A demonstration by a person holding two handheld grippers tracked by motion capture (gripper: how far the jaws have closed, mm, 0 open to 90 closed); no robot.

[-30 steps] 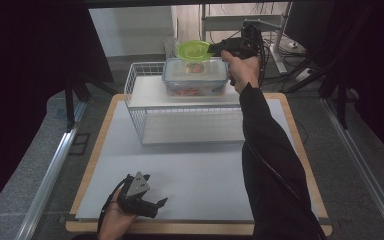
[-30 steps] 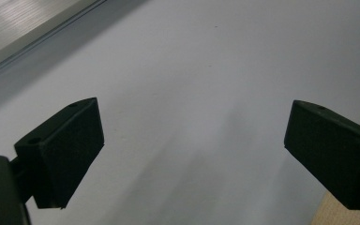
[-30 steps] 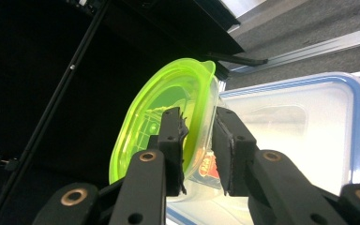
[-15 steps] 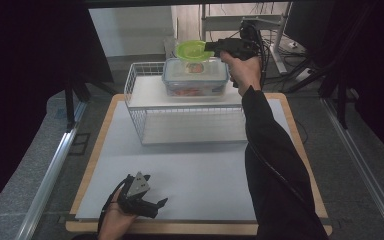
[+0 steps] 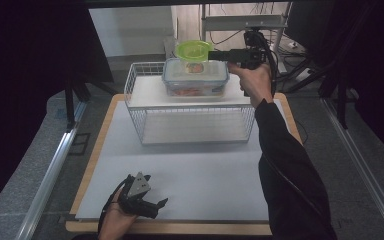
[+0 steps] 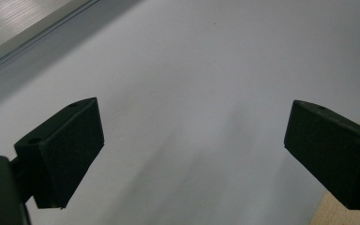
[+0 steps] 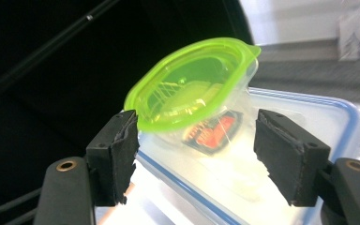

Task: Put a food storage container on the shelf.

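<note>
**Right gripper open around green-lidded cup**

At upper centre of the high view, the right gripper (image 5: 215, 54) is reaching toward the green-lidded cup (image 5: 194, 52), which is sitting on the clear container (image 5: 195, 78) atop the wire rack (image 5: 190, 102). Its jaws are standing wide, flanking the cup. At lower left, the left gripper (image 5: 157, 206) is resting wide open, holding nothing, on the white table (image 5: 205, 170).

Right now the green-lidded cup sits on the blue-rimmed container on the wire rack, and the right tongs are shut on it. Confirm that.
Not quite: the right tongs are open, jaws apart either side of the green-lidded cup, as the right gripper view shows. The cup does sit on the blue-rimmed container on the wire rack.
</note>
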